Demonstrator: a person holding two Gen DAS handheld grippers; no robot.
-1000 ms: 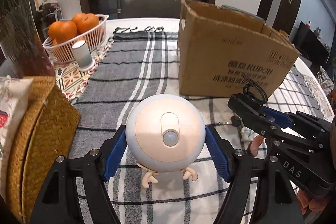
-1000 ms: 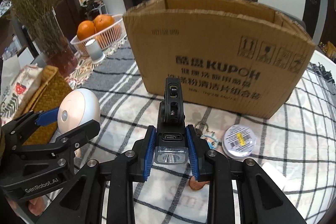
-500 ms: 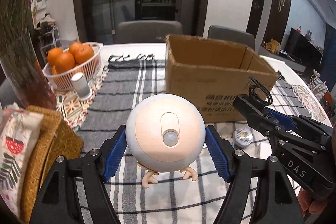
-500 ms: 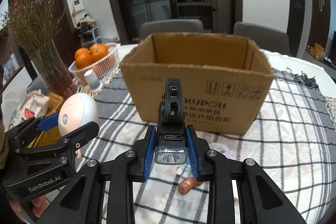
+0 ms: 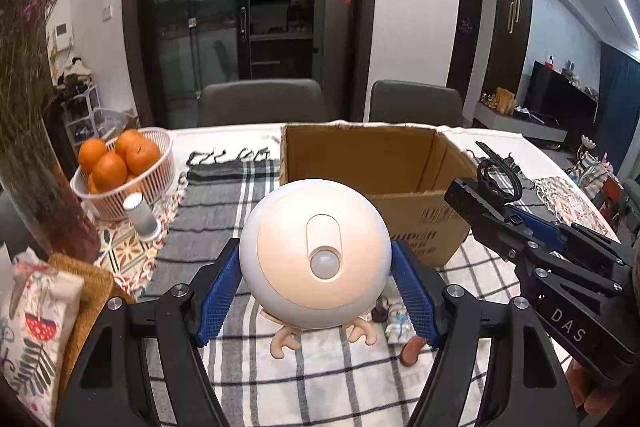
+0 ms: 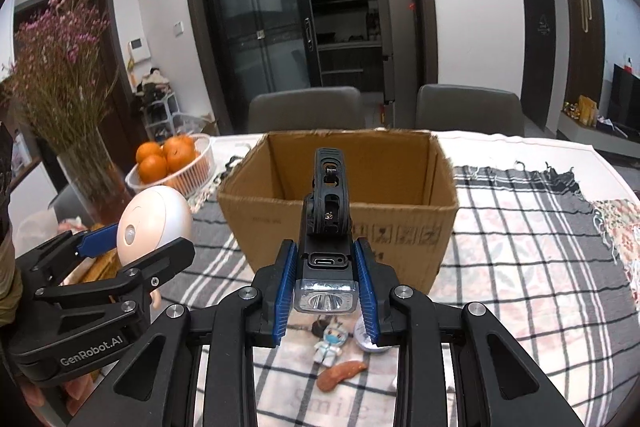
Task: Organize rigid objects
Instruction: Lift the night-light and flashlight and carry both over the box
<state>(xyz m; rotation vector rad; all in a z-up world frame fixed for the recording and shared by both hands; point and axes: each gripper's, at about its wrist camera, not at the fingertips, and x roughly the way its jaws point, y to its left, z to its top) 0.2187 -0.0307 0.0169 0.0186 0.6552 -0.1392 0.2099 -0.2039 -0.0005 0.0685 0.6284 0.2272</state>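
Note:
My left gripper [image 5: 316, 291] is shut on a round white night light [image 5: 315, 259] with a peach face and small feet, held above the checked tablecloth. In the right wrist view that light [image 6: 154, 223] shows at the left. My right gripper [image 6: 326, 291] is shut on a black flashlight [image 6: 327, 227] with its lens facing the camera. An open cardboard box [image 6: 344, 203] stands just ahead of both; its inside looks bare where I can see it. The right gripper [image 5: 516, 223] also shows at the right of the left wrist view.
A white basket of oranges [image 5: 124, 167], a small white cylinder [image 5: 141, 217] and a vase of dried flowers [image 6: 68, 115] stand at the left. A woven holder [image 5: 86, 303] sits near left. A figurine keychain [image 6: 330, 345], a round tin and a brown piece lie under the grippers. Two chairs stand behind the table.
Both grippers have risen with their objects still held. The box now sits lower in view and its open top and inner walls show.

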